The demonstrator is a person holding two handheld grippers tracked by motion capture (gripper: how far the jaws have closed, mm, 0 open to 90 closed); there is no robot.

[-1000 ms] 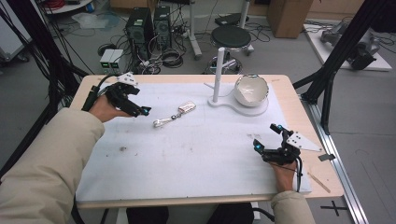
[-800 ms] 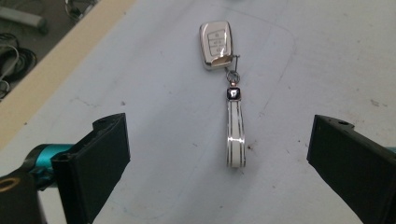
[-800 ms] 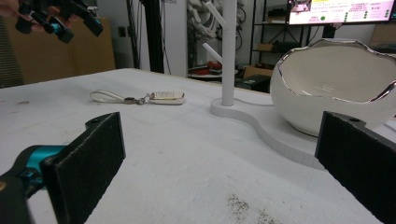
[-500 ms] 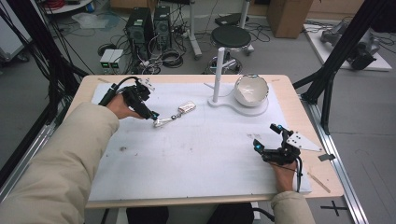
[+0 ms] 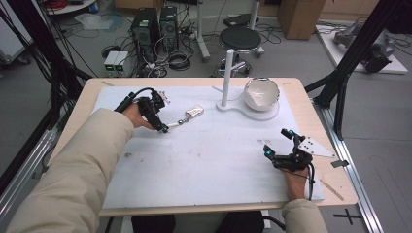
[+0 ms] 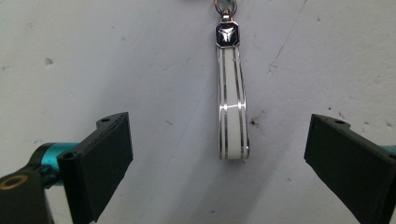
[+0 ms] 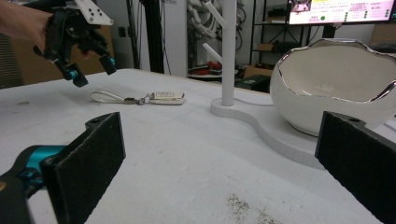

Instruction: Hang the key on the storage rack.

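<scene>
Left tool (image 5: 163, 127), jaws apart, hovers over key fob strap (image 6: 231, 109); right tool (image 5: 279, 145), jaws apart, rests on white surface (image 5: 204, 160).

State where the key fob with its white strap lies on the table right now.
In the high view, the key fob lies flat on the white mat, left of the white stand, its strap reaching toward the left gripper, whose open jaws hover over the loop.

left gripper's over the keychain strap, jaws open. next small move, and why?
Probably lower the left gripper a little and close on the white strap loop. In the left gripper view the loop lies flat on the white mat, between the open jaws but right of centre, touching neither; in the right gripper view the gripper hangs above it. The right gripper rests open, far off.
</scene>
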